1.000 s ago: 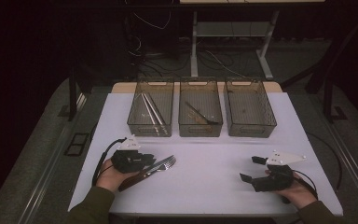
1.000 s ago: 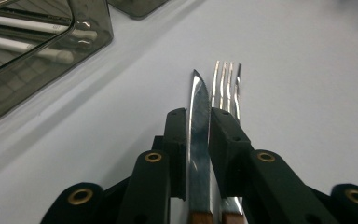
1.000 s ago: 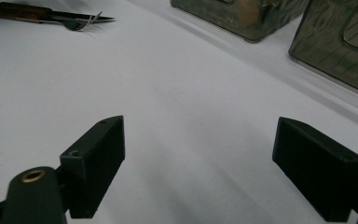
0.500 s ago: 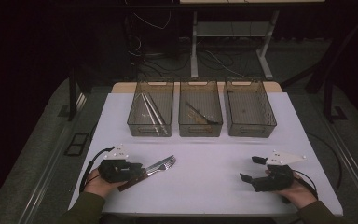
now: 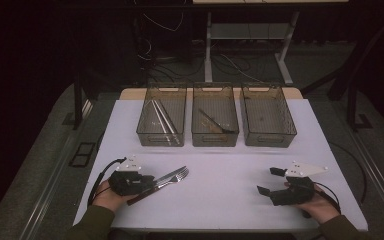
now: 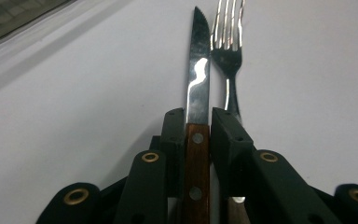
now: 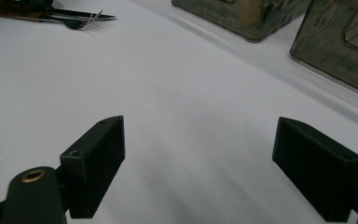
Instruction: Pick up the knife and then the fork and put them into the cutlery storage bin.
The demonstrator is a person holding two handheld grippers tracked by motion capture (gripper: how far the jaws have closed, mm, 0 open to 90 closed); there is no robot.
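A knife [image 6: 197, 98] with a riveted wooden handle and a serrated blade lies on the white table [image 5: 230, 165]. A steel fork [image 6: 227, 56] lies right beside it, parallel. My left gripper [image 6: 198, 116] is shut on the knife's handle, with one jaw on each side of the wood. From the high view, this gripper [image 5: 148, 181] sits at the front left, with the fork [image 5: 176, 176] pointing right and away. My right gripper [image 5: 269, 181] rests at the front right, open, with bare table between its jaws [image 7: 200, 128]. The knife and fork [image 7: 70, 18] lie far off from it.
Three clear bins stand in a row at the back of the table. The left bin [image 5: 161, 117] holds long metal pieces, and the middle bin [image 5: 215, 122] holds a brown-handled utensil. I cannot make out any contents in the right bin [image 5: 269, 117]. Cables trail from both grippers.
My left gripper has slid back along the cutlery, toward the near edge and a little left. The fork and the right gripper have stayed put.
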